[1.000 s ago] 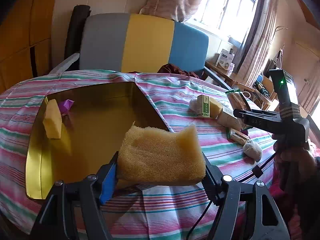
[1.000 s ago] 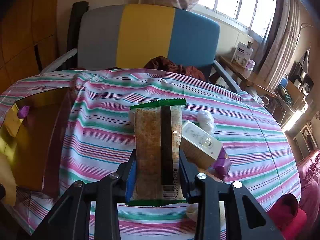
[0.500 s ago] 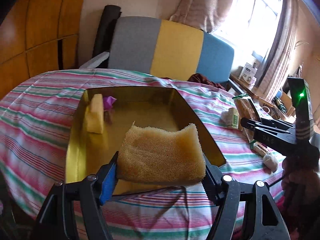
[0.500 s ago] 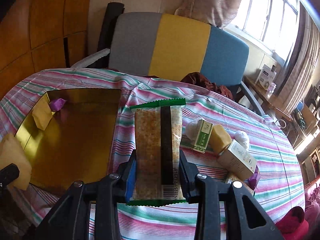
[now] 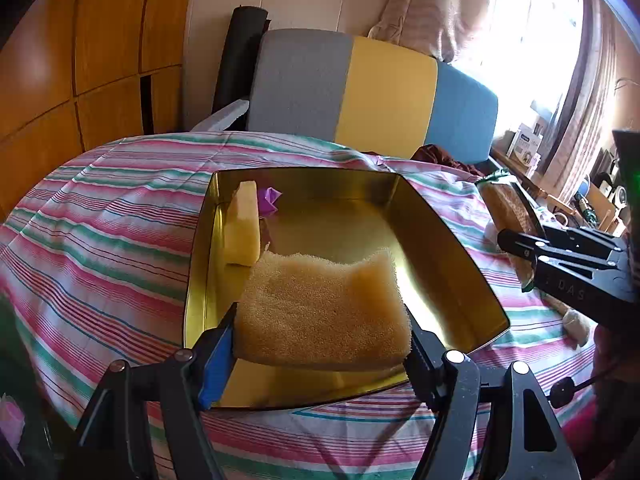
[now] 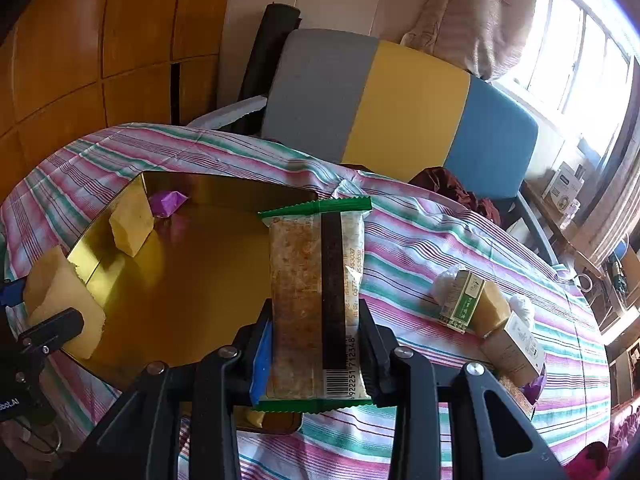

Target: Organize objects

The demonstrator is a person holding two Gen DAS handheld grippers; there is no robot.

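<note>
I'm at a table w/ striped cloth [image 5: 100,216]. Behind its far edge: chair back [image 5: 372,92] in grey, yellow, blue. Wood panel wall [image 5: 88,40] left, bright window [image 6: 576,44] w/ curtains right.

Lighting: strong daylight from window [image 5: 532,40] at upper right, blown out white. Glare on gold tray [image 5: 452,264] wall and wood panels [image 6: 80,40]. Heavy fisheye bending, dark vignetted corners. Focus mostly sharp; near edges soft.
</note>
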